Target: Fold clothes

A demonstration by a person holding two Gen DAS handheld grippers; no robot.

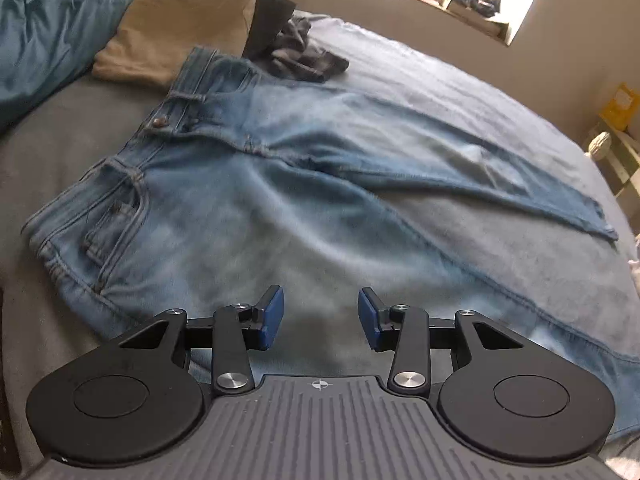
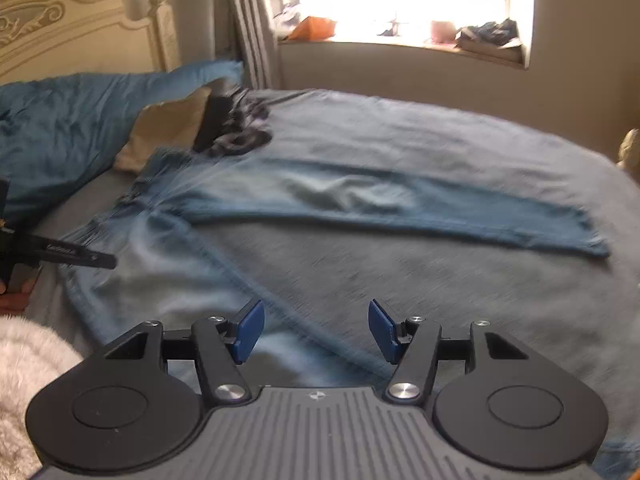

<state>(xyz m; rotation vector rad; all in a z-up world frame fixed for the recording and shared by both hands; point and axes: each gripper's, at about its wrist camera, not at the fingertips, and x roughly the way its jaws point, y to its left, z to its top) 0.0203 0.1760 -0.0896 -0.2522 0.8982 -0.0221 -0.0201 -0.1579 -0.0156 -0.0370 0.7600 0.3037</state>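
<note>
Hovering both: my left hand-held gripper (image 1: 321,318) and right hand-held gripper (image 2: 316,330) stand apart, empty. Jeans (image 1: 248,184) lie flat on the bed (image 1: 460,92), legs splayed; no fold made yet.

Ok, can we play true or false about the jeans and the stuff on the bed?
1. The jeans lie spread out on the bed, legs apart. True.
2. The left gripper is squeezing the jeans. False: its jaws stand apart with nothing between the pads.
3. A tan folded garment sits beyond the waistband. True.
4. The right gripper holds a sock. False: it is open and empty, above the jeans.
5. The crumpled dark clothing lies by the leg hems. False: it sits near the waistband end, beside the tan garment.
</note>
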